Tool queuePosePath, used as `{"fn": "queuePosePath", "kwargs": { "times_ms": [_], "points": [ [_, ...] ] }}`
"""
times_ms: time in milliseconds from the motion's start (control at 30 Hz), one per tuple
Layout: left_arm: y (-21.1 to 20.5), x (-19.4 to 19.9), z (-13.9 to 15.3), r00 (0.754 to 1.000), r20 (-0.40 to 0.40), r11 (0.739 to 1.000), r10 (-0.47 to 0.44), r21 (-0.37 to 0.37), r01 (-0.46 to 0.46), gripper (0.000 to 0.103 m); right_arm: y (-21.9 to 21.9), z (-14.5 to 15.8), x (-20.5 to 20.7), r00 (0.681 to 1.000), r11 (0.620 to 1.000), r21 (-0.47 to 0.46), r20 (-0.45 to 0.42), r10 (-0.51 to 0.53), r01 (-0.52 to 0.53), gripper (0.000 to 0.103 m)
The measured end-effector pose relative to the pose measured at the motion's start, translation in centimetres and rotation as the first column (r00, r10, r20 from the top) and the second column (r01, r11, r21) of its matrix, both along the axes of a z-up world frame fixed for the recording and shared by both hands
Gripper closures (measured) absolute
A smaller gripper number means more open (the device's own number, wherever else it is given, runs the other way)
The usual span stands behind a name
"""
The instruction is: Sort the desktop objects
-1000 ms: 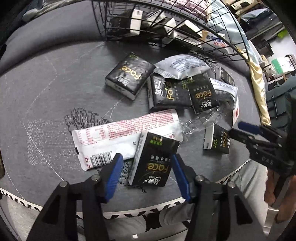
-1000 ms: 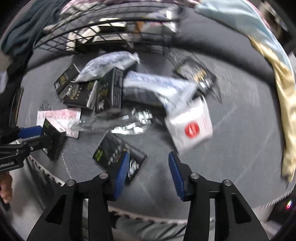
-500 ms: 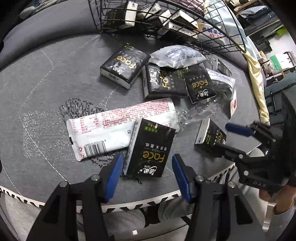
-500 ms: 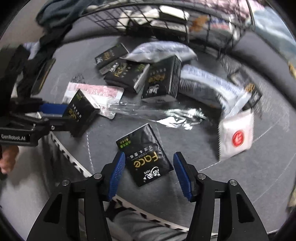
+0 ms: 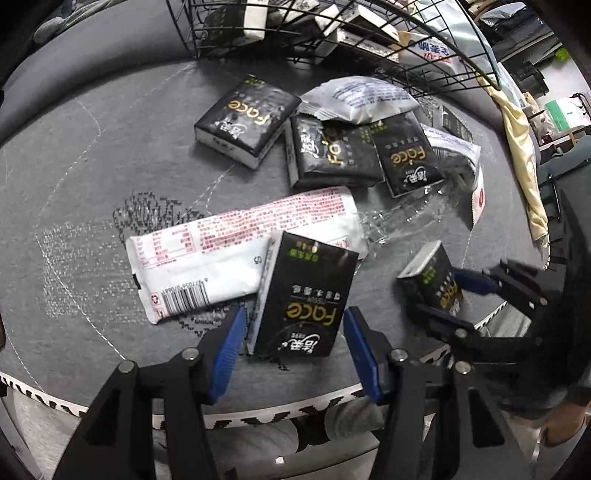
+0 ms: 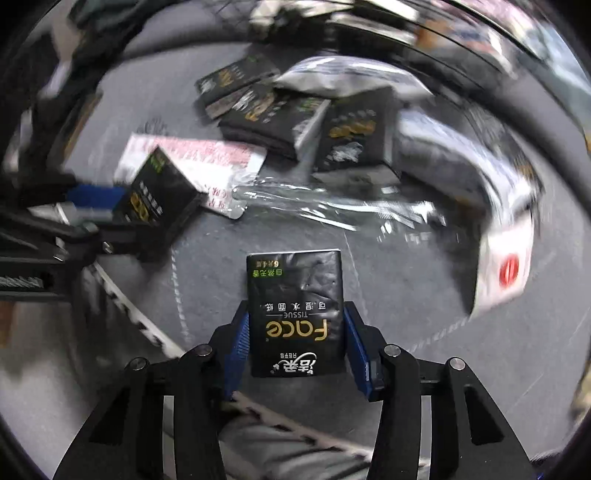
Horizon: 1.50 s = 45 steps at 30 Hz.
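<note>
A black tissue pack point(image 6: 295, 314) sits between the blue pads of the right tongs point(image 6: 295, 341), which are closed on its two long sides near the tabletop point(image 5: 110, 177) edge. The left tongs point(image 5: 291, 339) are open around a second pack point(image 5: 306, 295); the pads stand just beside it and I cannot say that they touch. This second pack lies partly on a long white packet point(image 5: 221, 251) at its 10 o'clock. Further out, at 12 o'clock in the left view, three more black packs point(image 5: 247, 118) and a silver pouch point(image 5: 358, 98) lie in a loose pile, with clear wrap point(image 5: 406, 218) at 2 o'clock. The wire basket point(image 5: 424, 29) behind the pile already holds several packs. I judge the sorting is partly done: many items remain on the tabletop, and both nearest packs must yet go to their place.
</note>
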<state>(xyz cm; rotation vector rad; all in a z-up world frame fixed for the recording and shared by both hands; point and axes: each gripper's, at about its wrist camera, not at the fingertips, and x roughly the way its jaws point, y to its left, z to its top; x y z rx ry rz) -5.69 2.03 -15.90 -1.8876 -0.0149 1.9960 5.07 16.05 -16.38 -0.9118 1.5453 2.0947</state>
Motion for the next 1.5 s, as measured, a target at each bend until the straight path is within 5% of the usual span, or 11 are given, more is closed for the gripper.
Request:
{"fn": "queuePosePath", "kwargs": {
  "times_ms": [200, 367, 767, 867, 933, 1000, 1167, 1500],
  "points": [
    [0.0, 1.0, -0.6, 0.999, 0.038, 1.000, -0.013, 0.021, 0.013, 0.042, -0.3, -1.6, 2.4, 0.989, 0.983, -0.164, -0.107, -0.101, 0.083, 0.052],
    [-0.8, 1.4, 0.7, 1.000, -0.003, 0.998, 0.013, 0.055, -0.012, 0.042, 0.5, -1.4, 4.0, 0.986, 0.983, -0.130, -0.087, -0.141, 0.129, 0.048],
    [-0.8, 0.4, -0.8, 0.999, 0.011, 0.999, 0.031, 0.039, -0.031, 0.039, 0.3, -1.8, 4.0, 0.996, 0.995, -0.096, -0.081, -0.025, 0.017, 0.049],
    [-0.2, 0.3, -0.9, 1.000, 0.004, 0.999, 0.021, 0.028, -0.022, 0.038, -0.1, -1.2, 2.6, 0.995, 0.997, -0.074, -0.098, 0.017, -0.024, 0.061],
    [0.4, 0.2, -0.8, 1.000, -0.006, 1.000, 0.010, 0.021, -0.010, 0.044, -0.5, -1.0, 1.9, 0.999, 0.998, -0.049, -0.036, 0.023, -0.025, 0.083],
    [0.6, 0.2, -0.2, 1.000, 0.014, 0.998, -0.003, 0.070, 0.002, 0.081, -0.6, -0.5, 1.5, 0.999, 0.999, -0.034, -0.020, 0.029, -0.030, 0.084],
    [2.4, 0.8, 1.0, 0.997, -0.051, 0.997, -0.062, -0.054, 0.060, 0.083, -0.5, -0.4, 1.8, 0.998, 0.998, -0.047, -0.044, 0.036, -0.038, 0.084],
    [2.0, 1.3, 5.4, 0.990, -0.129, 0.998, -0.051, -0.040, 0.046, 0.083, 0.5, 2.4, 3.7, 0.997, 1.000, -0.013, -0.079, -0.004, 0.003, 0.084]
  ]
}}
